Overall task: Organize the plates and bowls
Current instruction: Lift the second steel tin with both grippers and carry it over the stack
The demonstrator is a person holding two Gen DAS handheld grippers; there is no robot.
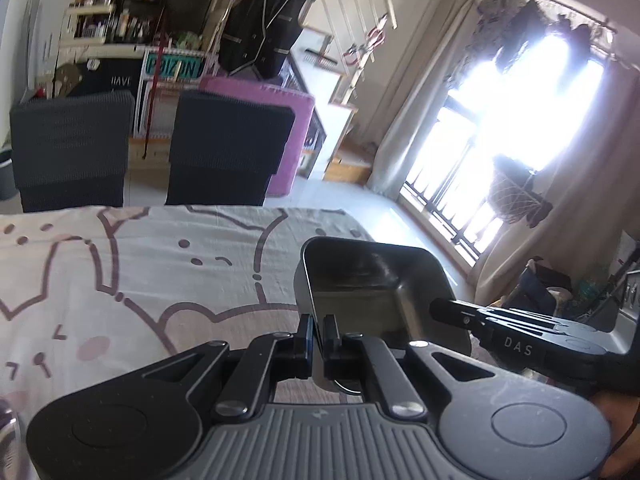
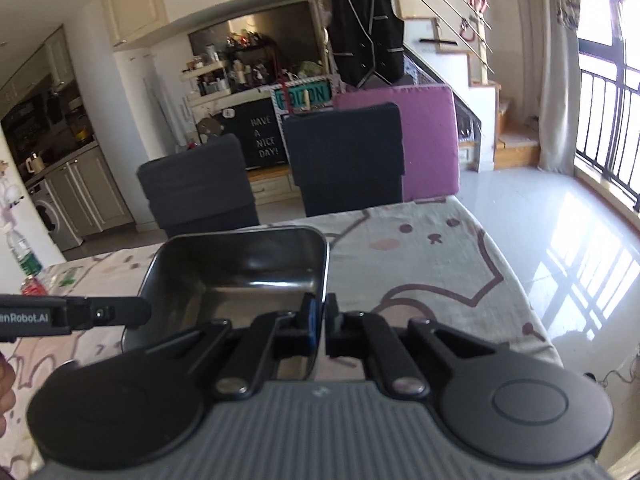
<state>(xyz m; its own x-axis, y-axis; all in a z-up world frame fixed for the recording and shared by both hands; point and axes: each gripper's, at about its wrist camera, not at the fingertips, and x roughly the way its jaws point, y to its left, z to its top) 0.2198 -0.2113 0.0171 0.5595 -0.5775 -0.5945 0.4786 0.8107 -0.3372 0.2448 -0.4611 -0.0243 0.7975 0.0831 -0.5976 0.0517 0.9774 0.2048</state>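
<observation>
Grippers pinch opposite rims of the square stainless-steel bowl (image 2: 240, 276): your left gripper (image 1: 319, 336) clamps its lower-left edge in the left view. Your right gripper (image 2: 322, 320) is closed on the lower-right rim in the right view, so the bowl hangs between them above the cartoon-print tablecloth (image 1: 140, 264).

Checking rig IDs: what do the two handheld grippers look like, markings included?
Both match: left gripper and right gripper have black linkage arms with silver pivot bolts, two round black discs, and a grey ribbed centre plate. Side views show white lettering: "DAS" on the right, "...enRobot.AI" on the left.

blown-out window (image 1: 516, 92) glare, daylit room, fisheye-bent edges, slight blur
</observation>
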